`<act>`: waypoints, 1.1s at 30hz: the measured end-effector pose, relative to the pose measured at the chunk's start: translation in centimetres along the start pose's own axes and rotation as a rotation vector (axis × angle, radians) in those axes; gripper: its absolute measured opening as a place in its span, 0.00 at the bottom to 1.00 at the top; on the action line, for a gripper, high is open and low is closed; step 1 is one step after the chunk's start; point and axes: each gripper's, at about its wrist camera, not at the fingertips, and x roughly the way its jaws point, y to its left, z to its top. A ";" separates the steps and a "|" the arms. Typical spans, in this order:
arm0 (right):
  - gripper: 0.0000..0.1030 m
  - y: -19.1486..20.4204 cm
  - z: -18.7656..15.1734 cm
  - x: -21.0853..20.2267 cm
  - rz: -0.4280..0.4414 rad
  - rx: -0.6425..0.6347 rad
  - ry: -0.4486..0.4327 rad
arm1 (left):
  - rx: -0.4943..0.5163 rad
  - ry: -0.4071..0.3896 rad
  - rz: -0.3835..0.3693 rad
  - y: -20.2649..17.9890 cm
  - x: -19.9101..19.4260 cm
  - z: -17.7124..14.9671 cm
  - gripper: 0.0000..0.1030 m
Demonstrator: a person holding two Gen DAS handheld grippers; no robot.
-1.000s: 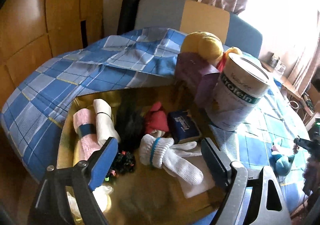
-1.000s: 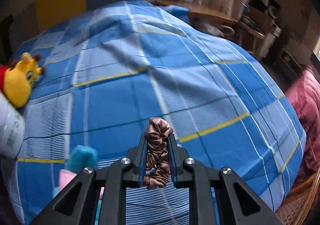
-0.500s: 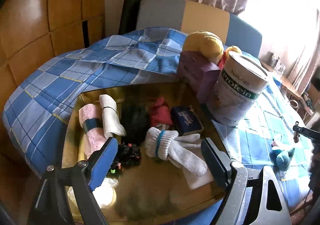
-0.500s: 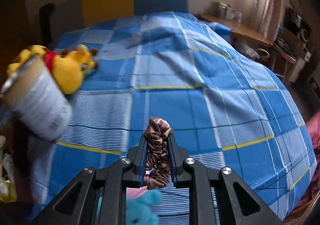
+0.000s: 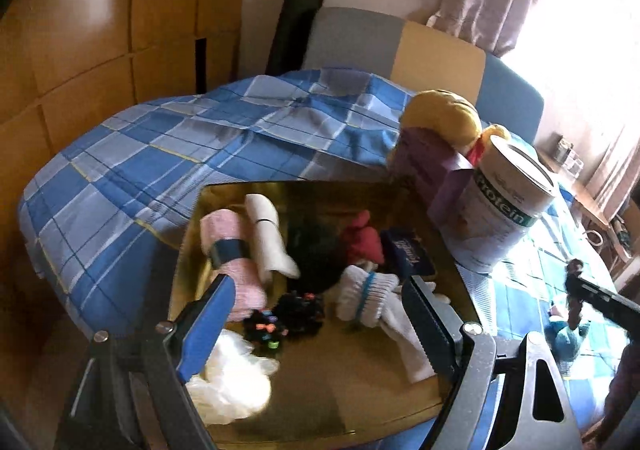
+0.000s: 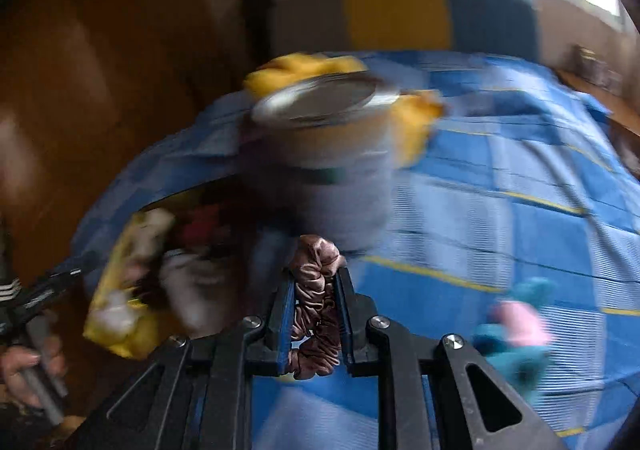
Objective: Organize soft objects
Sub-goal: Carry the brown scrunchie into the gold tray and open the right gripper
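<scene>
My right gripper (image 6: 314, 286) is shut on a brown satin scrunchie (image 6: 314, 302) and holds it above the blue checked bedcover; it also shows at the right edge of the left wrist view (image 5: 576, 282). My left gripper (image 5: 320, 314) is open and empty above a gold tray (image 5: 360, 390). The tray holds a pink rolled cloth (image 5: 228, 246), a white roll (image 5: 266, 238), a black furry item (image 5: 314, 254), a red cloth (image 5: 362, 240), a white glove (image 5: 372, 298), a beaded black item (image 5: 288, 318) and a white plastic bag (image 5: 228, 382).
A protein can (image 5: 504, 213), a purple box (image 5: 432, 169) and a yellow plush toy (image 5: 444, 117) stand right of the tray. A teal and pink plush (image 6: 516, 334) lies on the bedcover (image 5: 160, 153). Wooden wall panels are at left, chairs behind.
My right gripper swung left with the scrunchie, bringing the can and tray into its blurred view. My left gripper drew back and up from the tray, still open.
</scene>
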 end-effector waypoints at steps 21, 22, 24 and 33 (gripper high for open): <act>0.18 13.4 -2.7 9.0 0.220 -0.173 0.163 | -0.056 0.016 0.056 3.4 0.4 -1.1 0.85; 0.18 13.4 -2.9 9.3 0.227 -0.170 0.172 | -0.058 0.012 0.064 3.6 0.4 -1.2 0.86; 0.20 13.5 -3.0 10.2 0.234 -0.168 0.194 | -0.061 0.011 0.072 4.1 0.4 -1.4 0.86; 0.40 13.1 -4.0 12.5 0.218 -0.127 0.287 | -0.066 0.037 0.067 4.4 1.1 -2.0 0.87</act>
